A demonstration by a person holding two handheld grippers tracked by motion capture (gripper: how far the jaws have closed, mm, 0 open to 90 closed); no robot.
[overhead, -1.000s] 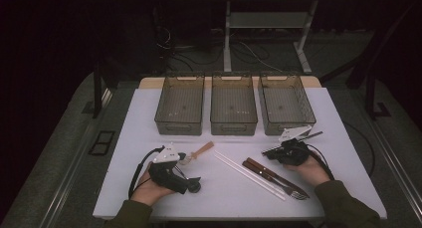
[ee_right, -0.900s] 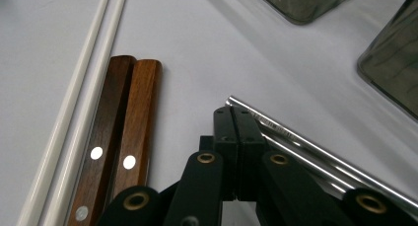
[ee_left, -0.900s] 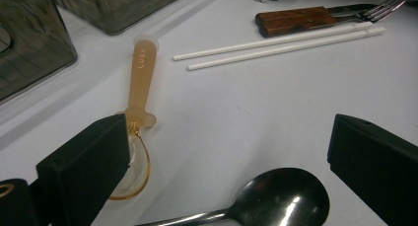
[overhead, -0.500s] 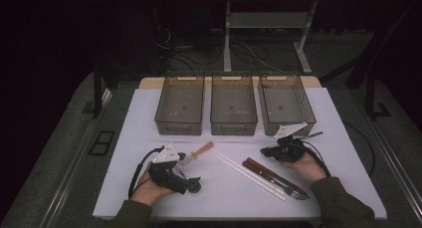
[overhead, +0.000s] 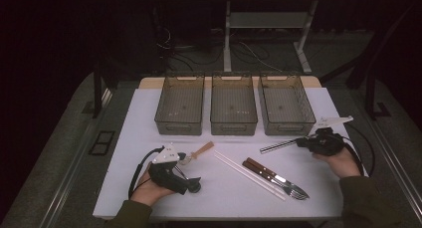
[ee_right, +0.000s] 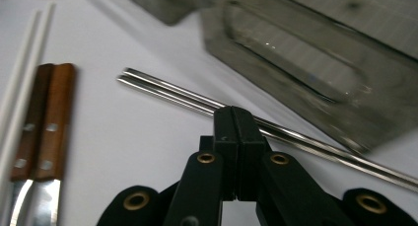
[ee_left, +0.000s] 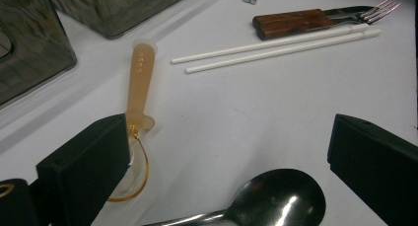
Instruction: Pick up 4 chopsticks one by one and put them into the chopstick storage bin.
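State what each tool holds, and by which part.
The right tool is shut on the metal chopsticks, somewhere along their length. The left tool stands open, holding nothing.

silver chopsticks, white chopsticks, brown-handled forks, an amber spoon, a white table.

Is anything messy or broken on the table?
Nothing looks broken or spilled. The three bins stand in a straight row, and the white chopsticks and wooden-handled forks lie in neat pairs on the table.
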